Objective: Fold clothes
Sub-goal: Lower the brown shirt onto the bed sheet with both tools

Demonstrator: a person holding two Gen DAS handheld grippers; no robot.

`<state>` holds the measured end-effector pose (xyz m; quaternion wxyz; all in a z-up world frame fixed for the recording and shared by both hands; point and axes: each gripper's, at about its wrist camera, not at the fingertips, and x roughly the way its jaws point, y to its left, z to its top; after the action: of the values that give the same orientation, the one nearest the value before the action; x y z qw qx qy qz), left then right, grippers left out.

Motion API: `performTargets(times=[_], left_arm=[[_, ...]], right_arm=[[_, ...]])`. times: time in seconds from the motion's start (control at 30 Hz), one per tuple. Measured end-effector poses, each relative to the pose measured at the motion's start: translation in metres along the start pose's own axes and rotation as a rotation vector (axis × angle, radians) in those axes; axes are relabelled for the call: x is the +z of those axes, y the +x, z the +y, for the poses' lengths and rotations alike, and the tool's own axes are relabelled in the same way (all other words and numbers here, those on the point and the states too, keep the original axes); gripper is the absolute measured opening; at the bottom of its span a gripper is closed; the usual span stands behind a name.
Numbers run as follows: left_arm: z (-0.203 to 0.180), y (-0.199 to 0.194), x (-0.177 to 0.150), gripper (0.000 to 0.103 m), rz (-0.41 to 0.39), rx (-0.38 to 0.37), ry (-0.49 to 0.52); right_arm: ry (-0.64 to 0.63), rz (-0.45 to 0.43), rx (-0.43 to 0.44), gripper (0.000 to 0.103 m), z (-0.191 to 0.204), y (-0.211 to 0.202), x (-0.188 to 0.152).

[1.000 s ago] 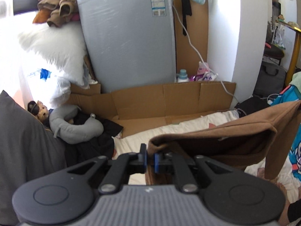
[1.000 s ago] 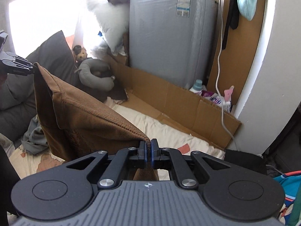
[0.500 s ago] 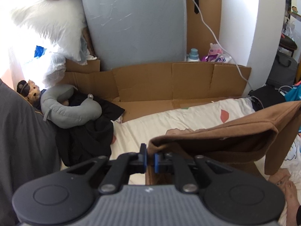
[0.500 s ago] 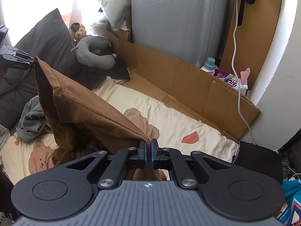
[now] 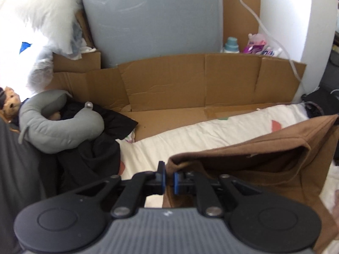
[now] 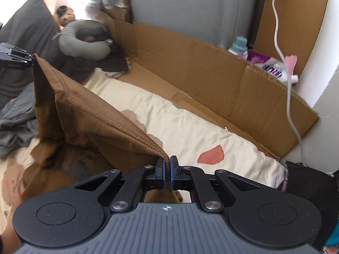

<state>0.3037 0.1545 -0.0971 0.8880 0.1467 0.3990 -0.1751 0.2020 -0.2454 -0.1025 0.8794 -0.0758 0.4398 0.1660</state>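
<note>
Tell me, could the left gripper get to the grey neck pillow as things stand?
Probably not yet. The left gripper is shut on the brown garment, which the right gripper holds too. The neck pillow lies uncovered ahead to its left, but the gripper must let go first.

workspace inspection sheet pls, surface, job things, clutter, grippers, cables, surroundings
surface: cream printed bedsheet, cardboard sheet along its far edge
job's things: brown garment held up by two corners, lower part resting on the sheet
clutter: grey neck pillow, black clothing, soft toy, grey clothes, detergent bottle
grippers: left gripper and right gripper, jaws shut on garment corners
cables: white cable hanging at the wall
surroundings: grey upright panel, white pillow
</note>
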Motion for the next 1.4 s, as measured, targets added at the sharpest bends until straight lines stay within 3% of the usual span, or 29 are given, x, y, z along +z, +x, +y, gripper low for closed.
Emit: performTargets(times=[0.27,0.57,0.83,1.4], left_arm=[[0.009,0.093,0.002,0.008,0.045,0.026,0.003],[0.010,0.175,0.009,0.008,0.139,0.044,-0.021],[0.019,0.221,0.007,0.008,0.197,0.063,-0.077],[0.002,0.281,0.014,0.009,0.204,0.023,-0.071]], right_arm=[[-0.020,0.032,-0.006,0.003,-0.024,0.092,0.011],[-0.040,0.128,-0.052,0.003,-0.038,0.181,0.016],[-0.040,0.165,-0.076,0.003,-0.051,0.223,0.031],[-0.110,0.309,-0.287,0.003,-0.087,0.307,0.067]])
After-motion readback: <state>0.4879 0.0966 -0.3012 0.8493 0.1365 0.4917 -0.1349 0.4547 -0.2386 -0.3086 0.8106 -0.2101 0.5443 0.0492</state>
